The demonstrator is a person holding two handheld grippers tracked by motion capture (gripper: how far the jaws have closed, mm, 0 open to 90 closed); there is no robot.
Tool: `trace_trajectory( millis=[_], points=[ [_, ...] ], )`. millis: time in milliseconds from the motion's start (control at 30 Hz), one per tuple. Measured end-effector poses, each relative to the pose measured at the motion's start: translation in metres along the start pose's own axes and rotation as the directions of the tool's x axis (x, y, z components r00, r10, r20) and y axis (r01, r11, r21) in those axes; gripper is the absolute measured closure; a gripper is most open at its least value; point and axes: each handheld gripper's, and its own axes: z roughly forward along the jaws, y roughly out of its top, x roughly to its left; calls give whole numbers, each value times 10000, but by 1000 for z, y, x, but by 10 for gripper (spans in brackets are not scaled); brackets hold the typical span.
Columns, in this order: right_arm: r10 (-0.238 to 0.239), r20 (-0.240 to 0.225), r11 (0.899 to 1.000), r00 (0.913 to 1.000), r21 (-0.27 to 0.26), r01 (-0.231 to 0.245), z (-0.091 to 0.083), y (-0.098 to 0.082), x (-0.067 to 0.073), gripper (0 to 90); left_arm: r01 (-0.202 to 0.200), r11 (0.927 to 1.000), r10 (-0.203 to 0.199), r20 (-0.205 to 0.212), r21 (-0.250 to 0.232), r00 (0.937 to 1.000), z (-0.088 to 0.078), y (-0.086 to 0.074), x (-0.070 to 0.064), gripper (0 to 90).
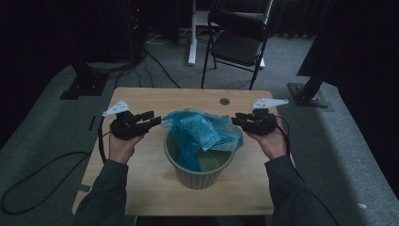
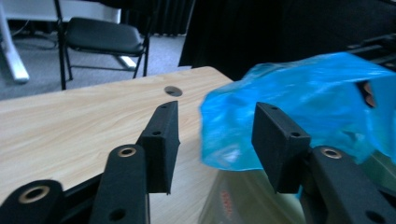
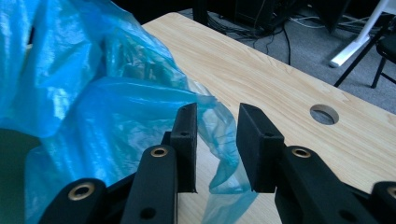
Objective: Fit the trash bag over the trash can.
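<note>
A dim room is surrounding the wooden table (image 1: 155, 96). On it, the bin (image 1: 197, 174) is wearing a blue bag (image 1: 200, 129), its rim bunching across from nine to three o'clock. The left gripper (image 1: 151, 118) is gaping wide beside the bag's nine o'clock edge, holding nothing. The right gripper (image 1: 238, 117) is standing narrower at three o'clock, a fold (image 3: 224, 140) hanging loose between its jaws.
</note>
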Motion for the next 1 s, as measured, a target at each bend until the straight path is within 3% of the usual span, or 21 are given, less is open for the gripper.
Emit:
trace_trajectory(
  millis=[100,233,500,567,733,767,833,1000],
  points=[
    [-33,-31,10000,10000,7,33,0,1,1,685,-116,9999,116,91,-27,9999,-1,1,-3,484],
    [-78,-160,10000,9998,-44,78,-1,3,4,681,-675,9977,680,529,-97,9963,-1,6,-18,443],
    [-69,-333,10000,9994,-35,68,1,3,5,674,-1348,9906,1341,313,216,9905,10,9,-31,412],
    [-64,-403,10000,9992,43,65,4,3,6,669,-1790,9831,1789,55,378,9839,17,9,-40,425],
    [-82,-443,9999,9990,54,84,5,2,6,665,-2027,9779,2041,-240,506,9787,20,8,-45,601],
    [-71,-440,10000,9990,52,74,4,2,6,664,-2013,9781,2026,-194,533,9791,20,8,-44,697],
    [-63,-424,10000,9991,5,63,2,2,6,661,-1975,9789,1987,-197,521,9799,20,7,-44,770],
    [87,-541,9997,9985,-231,-99,-4,3,4,644,-1739,9836,1747,-126,471,9845,15,4,-38,878]
  ],
)
